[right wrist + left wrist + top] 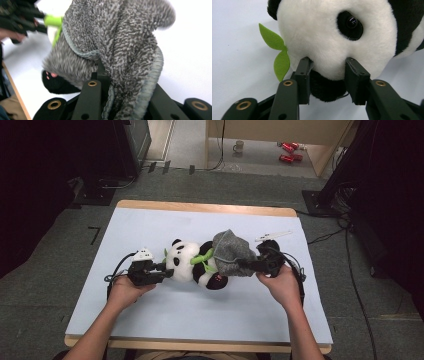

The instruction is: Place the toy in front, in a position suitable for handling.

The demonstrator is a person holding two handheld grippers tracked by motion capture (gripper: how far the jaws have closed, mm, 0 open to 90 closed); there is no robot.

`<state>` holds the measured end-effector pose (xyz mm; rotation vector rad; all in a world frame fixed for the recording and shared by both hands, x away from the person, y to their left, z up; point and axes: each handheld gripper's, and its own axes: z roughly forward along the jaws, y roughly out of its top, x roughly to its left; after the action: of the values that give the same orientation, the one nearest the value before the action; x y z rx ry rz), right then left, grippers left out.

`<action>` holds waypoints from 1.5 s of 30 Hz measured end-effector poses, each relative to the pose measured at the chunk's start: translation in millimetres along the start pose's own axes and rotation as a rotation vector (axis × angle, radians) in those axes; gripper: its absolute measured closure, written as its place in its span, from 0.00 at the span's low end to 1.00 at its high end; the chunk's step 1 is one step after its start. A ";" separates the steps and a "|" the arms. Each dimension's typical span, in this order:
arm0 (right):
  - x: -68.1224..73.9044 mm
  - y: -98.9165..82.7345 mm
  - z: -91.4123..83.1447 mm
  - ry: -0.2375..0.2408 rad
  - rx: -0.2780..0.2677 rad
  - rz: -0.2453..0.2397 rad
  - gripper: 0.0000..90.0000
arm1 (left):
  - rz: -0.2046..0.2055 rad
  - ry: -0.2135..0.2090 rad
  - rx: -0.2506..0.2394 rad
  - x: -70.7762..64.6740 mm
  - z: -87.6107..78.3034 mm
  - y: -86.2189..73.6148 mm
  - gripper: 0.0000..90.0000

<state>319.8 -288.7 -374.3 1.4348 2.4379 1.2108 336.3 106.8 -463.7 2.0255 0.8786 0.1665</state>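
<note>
Panda [192,264] lying on its side near mid-table [150,320], head toward the left gripper [161,270], legs under a grey cloth [230,251]. Green leaf [277,52] at the panda's cheek, free of the jaws. Cloth draped over the panda's lower half, bunched on the side away from the head; one black foot [53,83] showing beneath its hem.

Left gripper [327,72]: jaws set on either side of the panda's muzzle, pads pressing into the plush; head pinned. Right gripper [122,100]: jaws clamped shut on a fold of the cloth's edge, at the end away from the panda's head.

Step in hand, as judged: covering or wiping the panda with the cloth while the head is steadied. Which of the two, not determinable.

Next move, as judged: drawing the cloth along the body toward the head, keeping the fold pinched; head grip to hold, lest the panda slide. Risk: cloth snagging on the leaf.
</note>
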 end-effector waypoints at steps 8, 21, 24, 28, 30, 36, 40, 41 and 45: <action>-7.0 19.3 -26.7 0.013 -0.140 0.023 0.88 | 0.028 0.022 0.002 -4.5 -2.3 -5.7 0.70; -14.6 33.9 40.2 0.047 -0.088 0.042 0.88 | 0.004 0.069 -0.031 -10.5 -1.0 -7.2 0.70; -23.1 31.2 38.4 0.039 -0.096 0.081 0.88 | 0.008 0.078 -0.032 -11.7 -0.5 -6.5 0.71; -34.0 25.1 34.3 -0.015 -0.084 0.102 0.88 | 0.007 0.070 -0.029 -10.3 -0.4 -6.0 0.71; -39.7 21.1 33.2 -0.034 -0.076 0.117 0.88 | 0.005 0.063 -0.025 -9.2 -0.4 -5.4 0.71; -54.1 11.1 24.7 -0.071 -0.073 0.169 0.88 | -0.023 0.024 -0.023 -3.1 -0.4 -4.8 0.70; -55.7 10.0 11.3 -0.082 -0.117 0.185 0.88 | -0.028 0.018 -0.024 -1.8 0.4 -4.2 0.70; -53.6 11.8 3.6 -0.060 -0.146 0.190 0.88 | -0.028 0.018 -0.024 -1.9 0.7 -4.1 0.70; -44.3 17.2 -5.4 -0.016 -0.193 0.181 0.88 | -0.028 0.018 -0.024 -2.1 0.8 -4.3 0.70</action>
<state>354.8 -321.3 -373.3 1.6266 2.1497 1.4181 332.9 106.4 -467.1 1.9915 0.9115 0.1796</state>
